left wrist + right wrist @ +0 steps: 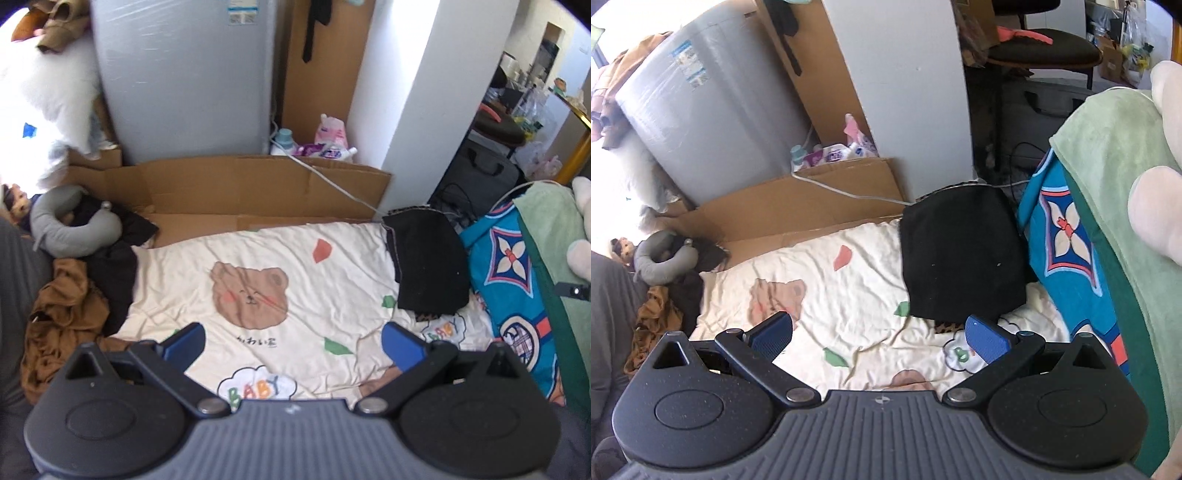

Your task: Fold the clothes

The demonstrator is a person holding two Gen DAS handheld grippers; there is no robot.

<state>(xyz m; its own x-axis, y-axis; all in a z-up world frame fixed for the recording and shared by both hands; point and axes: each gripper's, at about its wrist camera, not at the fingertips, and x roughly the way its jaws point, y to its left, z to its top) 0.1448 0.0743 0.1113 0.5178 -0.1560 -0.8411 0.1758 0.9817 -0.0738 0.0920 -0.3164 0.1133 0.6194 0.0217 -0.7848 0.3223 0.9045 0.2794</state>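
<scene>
Cream blanket [295, 266]: one folded black garment [424, 266], two hand-held grippers agape.

Cloth underneath, hard plastic in my hands.
My left gripper [293, 341] is matt black plastic with blue textured pads and dull metal pivot pins; my right gripper [879, 334] matches. The cream quilt [295, 266] is soft, creased cotton-like cloth (printed bear, matt). The folded black garment [960, 254] is lint-flecked knit. The cardboard [240, 184] is plain brown and dull. The brown garment [62, 317] is crumpled, faintly sheeny.
</scene>
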